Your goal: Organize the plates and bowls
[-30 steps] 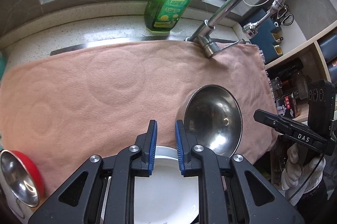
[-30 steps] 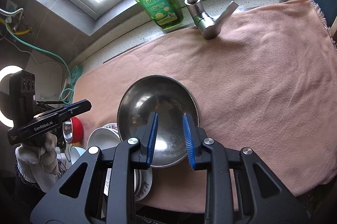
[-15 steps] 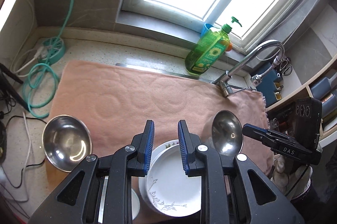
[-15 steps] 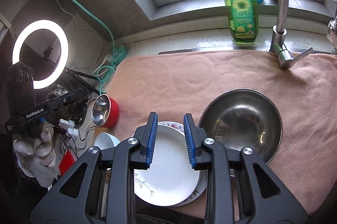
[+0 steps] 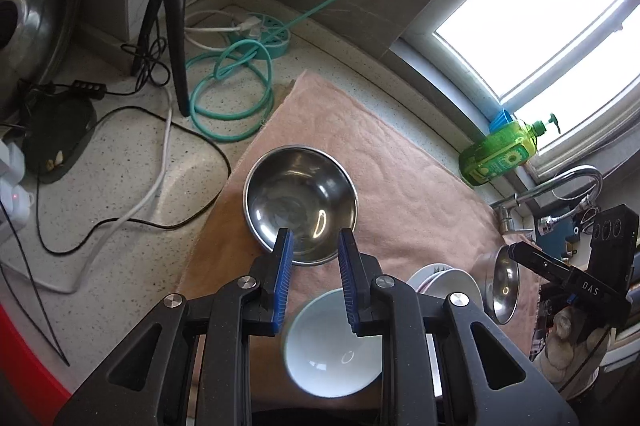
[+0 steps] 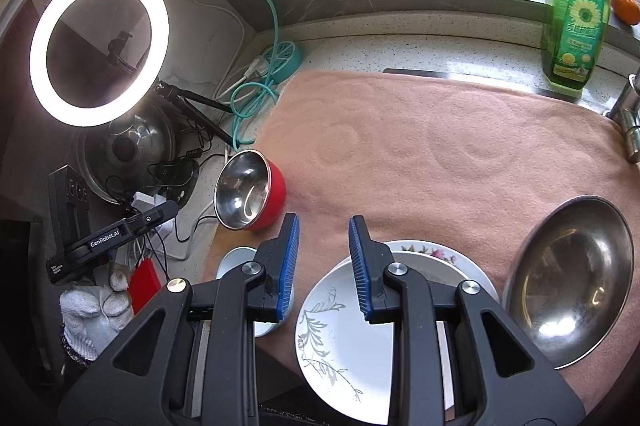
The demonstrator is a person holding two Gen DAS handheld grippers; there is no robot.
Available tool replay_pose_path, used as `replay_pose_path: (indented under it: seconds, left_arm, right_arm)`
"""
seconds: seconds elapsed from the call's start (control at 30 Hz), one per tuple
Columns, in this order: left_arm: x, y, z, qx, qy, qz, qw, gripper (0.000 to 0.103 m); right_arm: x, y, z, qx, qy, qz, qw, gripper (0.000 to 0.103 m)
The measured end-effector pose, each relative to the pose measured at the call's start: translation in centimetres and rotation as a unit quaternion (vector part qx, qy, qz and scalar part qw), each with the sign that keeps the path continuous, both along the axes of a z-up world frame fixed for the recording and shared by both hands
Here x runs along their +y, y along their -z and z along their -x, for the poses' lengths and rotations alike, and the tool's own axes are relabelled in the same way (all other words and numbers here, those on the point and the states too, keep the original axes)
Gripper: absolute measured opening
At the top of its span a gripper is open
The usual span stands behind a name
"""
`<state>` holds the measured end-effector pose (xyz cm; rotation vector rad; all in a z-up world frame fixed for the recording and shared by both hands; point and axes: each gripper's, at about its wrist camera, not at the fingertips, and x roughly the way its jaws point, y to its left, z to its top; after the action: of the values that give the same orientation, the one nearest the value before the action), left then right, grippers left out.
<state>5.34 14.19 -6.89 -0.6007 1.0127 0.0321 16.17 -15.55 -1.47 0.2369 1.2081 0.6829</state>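
In the left wrist view my left gripper [image 5: 315, 238] hangs slightly open and holds nothing. It is over the near rim of a small steel bowl [image 5: 300, 202] on the pink towel [image 5: 400, 186]. A white bowl [image 5: 332, 350] lies just below its fingers. A stack of flowered plates [image 5: 444, 278] and a large steel bowl [image 5: 502, 286] sit to the right. In the right wrist view my right gripper [image 6: 325, 226] is also slightly open and holds nothing, above the stacked plates [image 6: 344, 326]. The red-sided small bowl [image 6: 244, 190], the white bowl [image 6: 236, 260] and the large steel bowl [image 6: 568, 282] surround it.
A green soap bottle [image 6: 576, 22] and a faucet [image 5: 560, 186] stand at the back by the window. Teal hose coils [image 5: 228, 94], cables, a tripod [image 5: 176, 26] and a ring light [image 6: 98, 46] crowd the counter to the left. A gloved hand [image 6: 96, 306] holds the left gripper.
Both views swung left along the towel. The left gripper went from the plates to the small steel bowl and white bowl. The right gripper went from the large steel bowl to the plates.
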Motion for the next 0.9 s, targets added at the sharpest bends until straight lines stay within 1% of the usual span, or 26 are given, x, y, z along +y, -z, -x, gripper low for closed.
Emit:
replay_pose_path:
  seconds: [0.07, 0.13, 0.33, 0.47, 0.6, 0.7, 0.9]
  left_arm:
    - [1.0, 0.9, -0.1, 0.009, -0.010, 0.007, 0.9999, 0.021]
    - [1.7, 1.5, -0.3, 0.016, -0.014, 0.005, 0.9998, 0.021]
    - [3.5, 3.5, -1.7, 0.035, -0.016, 0.032, 0.9987, 0.021]
    - [4.0, 4.2, -2.3, 0.043, -0.013, 0.035, 0.9984, 0.021]
    - [4.0, 4.5, -2.7, 0.046, -0.004, 0.045, 0.9979, 0.021]
    - [4.0, 4.8, -2.9, 0.051, 0.001, 0.045, 0.9977, 0.021]
    - [4.2, 5.7, -3.6, 0.059, 0.005, 0.053, 0.9969, 0.021]
  right_arm:
    - [1.7, 0.6, -0.4, 0.009, -0.010, 0.002, 1.000, 0.026]
    - [3.3, 1.3, -0.9, 0.017, -0.018, 0.007, 1.000, 0.026]
    - [7.3, 3.7, -2.7, 0.058, -0.031, 0.010, 0.998, 0.026]
    - [9.5, 5.2, -3.6, 0.086, -0.037, 0.005, 0.996, 0.026]
    - [11.7, 6.6, -4.2, 0.101, -0.046, 0.010, 0.994, 0.026]
    - [12.9, 7.6, -4.3, 0.110, -0.053, 0.018, 0.992, 0.026]
    - [13.9, 9.0, -4.7, 0.122, -0.053, 0.030, 0.991, 0.026]
